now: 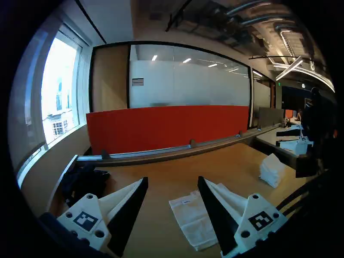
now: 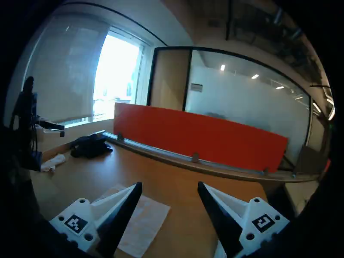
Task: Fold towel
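Observation:
A white towel (image 1: 192, 217) lies flat on the wooden table (image 1: 180, 172), partly behind the right finger of my left gripper (image 1: 172, 179), which hovers open above the table just short of it. In the right gripper view the same kind of flat white towel (image 2: 145, 222) lies under and behind the left finger of my right gripper (image 2: 169, 185). That gripper is open too, with nothing between its fingers. Both grippers hang above the table, apart from the cloth.
A folded white towel stack (image 1: 271, 170) sits at the table's right. A dark bundle (image 1: 82, 180) (image 2: 90, 146) lies near the window corner. An orange divider (image 1: 167, 127) (image 2: 202, 135) runs along the table's back edge. A crumpled white cloth (image 2: 53, 162) lies at the left.

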